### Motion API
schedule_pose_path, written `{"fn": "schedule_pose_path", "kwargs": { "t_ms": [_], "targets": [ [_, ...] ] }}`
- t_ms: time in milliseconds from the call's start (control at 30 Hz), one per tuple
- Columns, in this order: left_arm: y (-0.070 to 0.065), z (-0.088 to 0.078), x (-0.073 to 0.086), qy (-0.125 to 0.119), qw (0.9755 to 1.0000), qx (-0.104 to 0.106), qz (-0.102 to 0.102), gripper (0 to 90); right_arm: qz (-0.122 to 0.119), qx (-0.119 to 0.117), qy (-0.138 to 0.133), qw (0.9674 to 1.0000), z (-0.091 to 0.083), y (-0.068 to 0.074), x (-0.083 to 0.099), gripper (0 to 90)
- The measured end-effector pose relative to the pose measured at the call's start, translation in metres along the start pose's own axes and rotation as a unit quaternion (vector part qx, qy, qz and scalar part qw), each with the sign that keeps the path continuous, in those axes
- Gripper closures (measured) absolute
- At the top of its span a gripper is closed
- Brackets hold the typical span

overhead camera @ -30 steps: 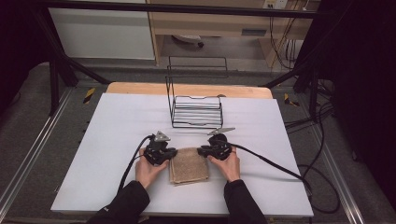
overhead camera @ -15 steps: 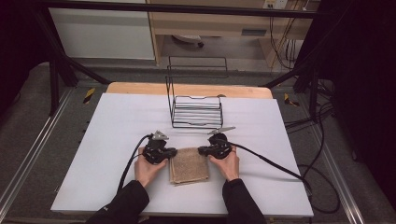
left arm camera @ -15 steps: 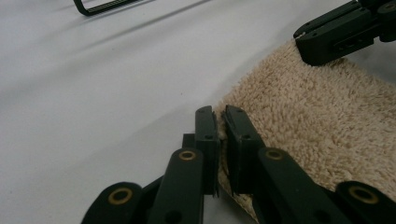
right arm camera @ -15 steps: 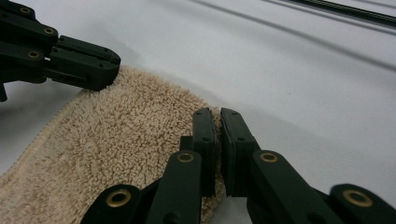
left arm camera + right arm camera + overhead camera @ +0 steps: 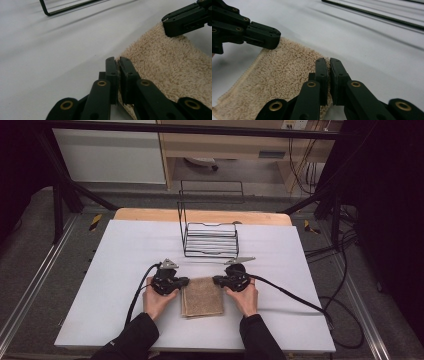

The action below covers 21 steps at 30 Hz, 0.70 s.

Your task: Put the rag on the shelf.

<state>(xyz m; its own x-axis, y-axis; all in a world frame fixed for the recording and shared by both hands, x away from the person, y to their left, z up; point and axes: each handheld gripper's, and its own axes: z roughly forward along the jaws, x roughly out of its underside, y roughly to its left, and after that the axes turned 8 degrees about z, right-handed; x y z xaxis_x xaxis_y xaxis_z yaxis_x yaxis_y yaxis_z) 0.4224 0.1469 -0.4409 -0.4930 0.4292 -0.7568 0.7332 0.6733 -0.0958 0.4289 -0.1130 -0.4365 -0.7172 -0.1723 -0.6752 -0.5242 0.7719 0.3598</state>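
on the white table (image 5: 115,270), at 6 o'clock of the one wire rack (image 5: 210,240) | one folded beige towel (image 5: 202,296) | two grippers: left gripper (image 5: 184,281) at 9 o'clock corner, right gripper (image 5: 218,280) at 3 o'clock corner | both clenched on towel edge, right jaws just closed

— What is standing behind, toward the far edge?
— A black wire rack (image 5: 210,236) is sitting upright on the white table (image 5: 110,270), casting thin shadows.
— And beyond it?
— A wooden strip (image 5: 150,215) is showing along the back edge.
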Motion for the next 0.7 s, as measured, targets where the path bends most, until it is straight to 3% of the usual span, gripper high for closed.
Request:
{"fn": "schedule_pose_path", "kwargs": {
  "t_ms": [700],
  "targets": [
    [-0.011,-0.024,-0.012,-0.039,0.9990,0.001,0.022,85.8,-0.024,-0.019,-0.061,0.9977,-0.032,0.014,0.003,85.8]
  ]
}}
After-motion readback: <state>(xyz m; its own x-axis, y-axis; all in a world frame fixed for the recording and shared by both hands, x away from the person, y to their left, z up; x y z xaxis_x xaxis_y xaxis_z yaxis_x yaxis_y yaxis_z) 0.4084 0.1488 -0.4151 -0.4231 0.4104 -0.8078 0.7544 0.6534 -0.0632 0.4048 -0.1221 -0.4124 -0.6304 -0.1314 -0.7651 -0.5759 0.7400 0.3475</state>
